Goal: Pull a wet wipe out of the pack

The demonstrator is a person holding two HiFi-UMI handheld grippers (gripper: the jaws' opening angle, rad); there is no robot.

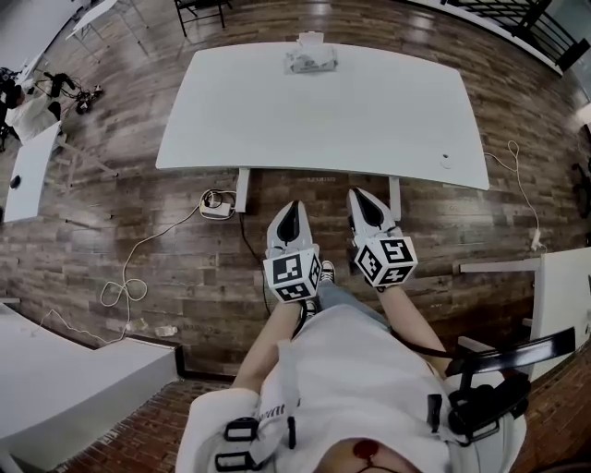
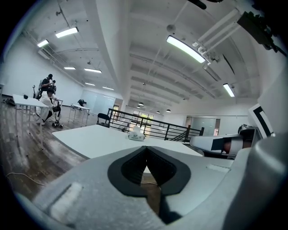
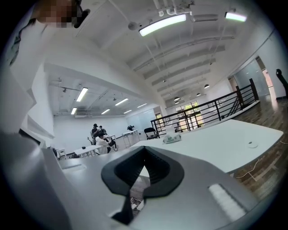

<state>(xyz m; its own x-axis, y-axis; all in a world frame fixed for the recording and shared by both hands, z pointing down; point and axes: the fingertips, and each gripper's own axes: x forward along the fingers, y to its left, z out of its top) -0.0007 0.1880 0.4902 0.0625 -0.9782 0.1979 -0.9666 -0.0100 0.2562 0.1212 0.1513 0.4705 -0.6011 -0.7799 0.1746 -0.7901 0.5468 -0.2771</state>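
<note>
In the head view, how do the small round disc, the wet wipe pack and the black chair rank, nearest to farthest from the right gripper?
1. Small round disc: near right corner of the table.
2. Wet wipe pack: table's far edge.
3. Black chair: beyond the table, far left.

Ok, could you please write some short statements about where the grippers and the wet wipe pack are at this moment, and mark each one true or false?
1. The left gripper and the right gripper are over the floor, short of the table. True.
2. The right gripper holds a wipe. False: its jaws are together with nothing between them.
3. The wet wipe pack lies near the table's far edge. True.
4. The left gripper's jaws stand wide apart. False: they are together and empty.
</note>
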